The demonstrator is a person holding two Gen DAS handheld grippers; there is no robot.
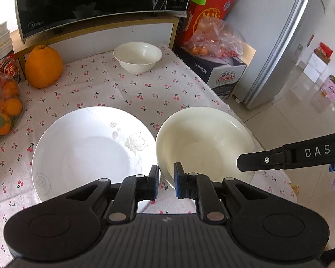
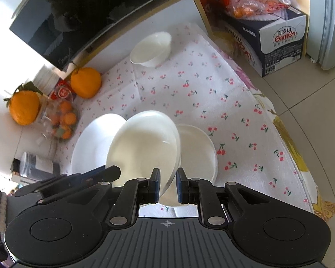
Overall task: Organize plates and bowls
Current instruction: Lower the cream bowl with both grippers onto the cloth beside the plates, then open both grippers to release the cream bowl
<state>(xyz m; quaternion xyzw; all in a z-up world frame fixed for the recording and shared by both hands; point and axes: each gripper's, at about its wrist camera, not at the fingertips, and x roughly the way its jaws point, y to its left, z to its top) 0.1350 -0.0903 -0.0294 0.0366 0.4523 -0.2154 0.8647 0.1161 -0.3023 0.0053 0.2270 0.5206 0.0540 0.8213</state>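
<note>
while bare cloth (image 1: 114, 93) stays open, plates (image 1: 87, 154) crowd its near edge.

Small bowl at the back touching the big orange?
Apart. The left wrist view shows a wide strip of cherry-print cloth between the small bowl and the orange.

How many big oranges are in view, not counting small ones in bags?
2. One big orange stands at the tablecloth's far edge, below the microwave; the other, with leaves, is left of it beside the bagged small ones. Others may be hidden.

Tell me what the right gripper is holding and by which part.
The right gripper pinches a white dish, tilted, by its near rim.
</note>
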